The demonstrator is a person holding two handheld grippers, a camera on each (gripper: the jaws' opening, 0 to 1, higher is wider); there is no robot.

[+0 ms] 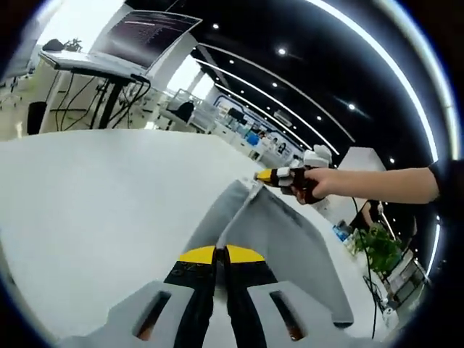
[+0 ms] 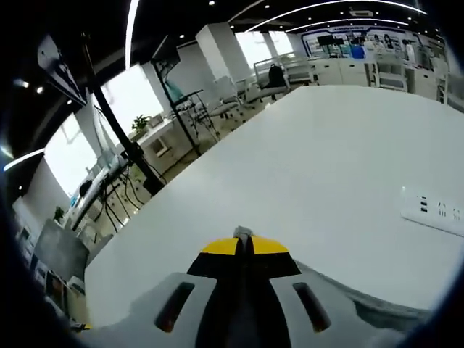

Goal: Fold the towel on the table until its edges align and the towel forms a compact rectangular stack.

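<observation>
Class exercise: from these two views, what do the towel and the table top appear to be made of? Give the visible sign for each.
Towel: soft grey cloth, matte; it drapes and creases where it is lifted. Table: hard, smooth white surface, probably laminate; flat with a faint sheen.

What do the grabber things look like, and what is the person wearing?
The left gripper has black jaws with yellow tips on a light grey body with slots. The right gripper looks the same. A dark sleeve covers the person's arm.
</observation>
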